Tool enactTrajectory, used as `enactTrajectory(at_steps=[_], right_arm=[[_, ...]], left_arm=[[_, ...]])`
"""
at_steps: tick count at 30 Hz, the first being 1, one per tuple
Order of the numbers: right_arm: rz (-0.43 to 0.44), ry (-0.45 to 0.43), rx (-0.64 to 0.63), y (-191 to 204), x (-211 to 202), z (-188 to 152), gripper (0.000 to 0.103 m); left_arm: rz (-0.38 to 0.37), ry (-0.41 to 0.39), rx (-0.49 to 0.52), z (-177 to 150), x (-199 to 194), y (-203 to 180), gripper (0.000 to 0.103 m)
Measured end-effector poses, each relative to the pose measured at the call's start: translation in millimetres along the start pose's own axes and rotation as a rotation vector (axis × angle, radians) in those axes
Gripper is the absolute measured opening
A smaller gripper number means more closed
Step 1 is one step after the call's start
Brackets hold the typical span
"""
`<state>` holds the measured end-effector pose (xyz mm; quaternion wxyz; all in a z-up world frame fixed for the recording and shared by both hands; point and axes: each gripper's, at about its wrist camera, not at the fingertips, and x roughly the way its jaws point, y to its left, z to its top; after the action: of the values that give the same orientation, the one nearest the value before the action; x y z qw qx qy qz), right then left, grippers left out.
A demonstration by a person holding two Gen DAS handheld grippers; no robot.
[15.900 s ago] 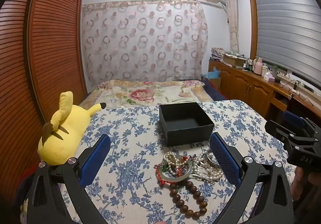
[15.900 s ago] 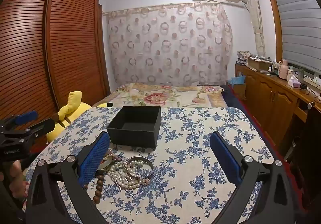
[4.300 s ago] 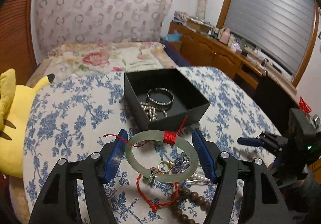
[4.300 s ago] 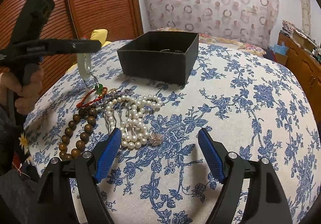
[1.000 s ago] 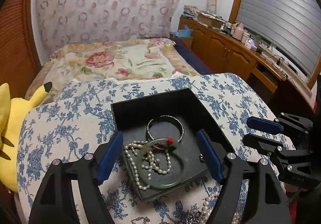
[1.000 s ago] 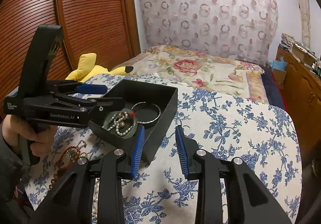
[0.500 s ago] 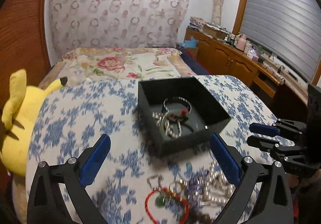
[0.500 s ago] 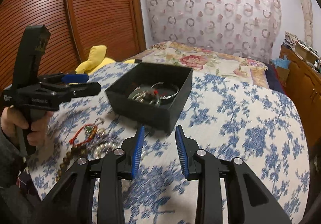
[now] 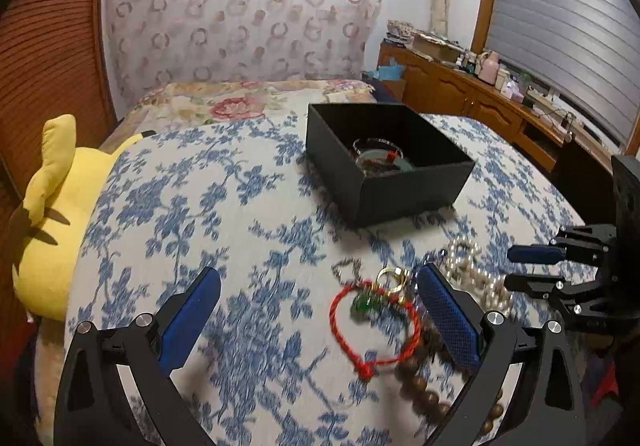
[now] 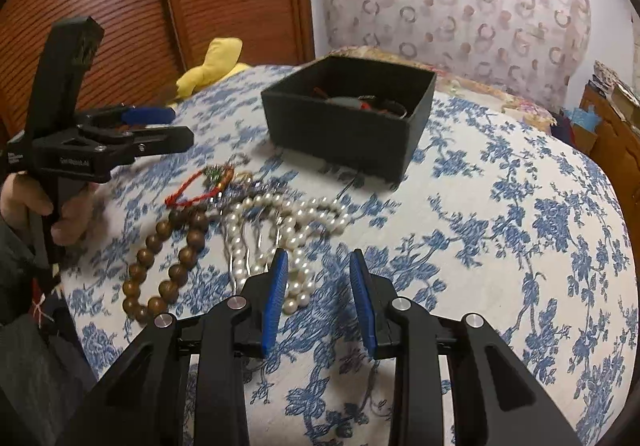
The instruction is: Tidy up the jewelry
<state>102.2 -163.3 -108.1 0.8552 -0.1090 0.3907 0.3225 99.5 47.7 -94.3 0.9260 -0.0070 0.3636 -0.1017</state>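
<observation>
A black box (image 9: pixel 404 188) (image 10: pixel 344 130) on the flowered tablecloth holds a jade bangle (image 9: pixel 394 162) with red thread and a silver bangle. In front of it lie a red cord bracelet (image 9: pixel 374 320) (image 10: pixel 196 188), a gold ring (image 9: pixel 392 278), a pearl necklace (image 10: pixel 288 234) (image 9: pixel 476 274) and a brown wooden bead bracelet (image 10: pixel 168 258) (image 9: pixel 424 386). My left gripper (image 9: pixel 320 322) is open and empty above the red cord; it also shows in the right wrist view (image 10: pixel 160 126). My right gripper (image 10: pixel 318 298) is partly open and empty, just over the near end of the pearls.
A yellow plush toy (image 9: pixel 56 218) sits at the table's left edge. A bed (image 9: pixel 240 102) lies beyond the table, with a wooden wardrobe (image 10: pixel 120 6) on the left and a sideboard (image 9: pixel 480 102) under the window on the right.
Both grippers have pulled back from the box toward the loose jewelry at the near side. The left gripper now hangs over the red cord bracelet, the right over the pearls.
</observation>
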Motion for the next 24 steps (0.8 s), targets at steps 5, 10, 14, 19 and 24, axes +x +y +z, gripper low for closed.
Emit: enactTrajectory(at_steps=[5, 10, 14, 19, 24], right_arm=[[-0.042, 0.035, -0.017, 4, 6, -2, 0.034], [-0.107, 0.036, -0.022, 4, 7, -1, 0.030], [-0.118, 0.037, -0.012, -1, 7, -1, 0.022], [-0.063, 0.046, 0.004, -6, 9, -1, 0.021], [-0.014, 0.049, 0.026, -8, 8, -2, 0.011]], left_arm=[[-0.008, 0.022, -0.002, -13, -6, 0, 0.095], [-0.009, 0.035, -0.007, -24, -10, -4, 0.095], [-0.030, 0.048, -0.007, -32, -10, -12, 0.095], [-0.040, 0.053, 0.021, -39, -12, -24, 0.095], [-0.040, 0.054, 0.035, -41, -15, -32, 0.095]])
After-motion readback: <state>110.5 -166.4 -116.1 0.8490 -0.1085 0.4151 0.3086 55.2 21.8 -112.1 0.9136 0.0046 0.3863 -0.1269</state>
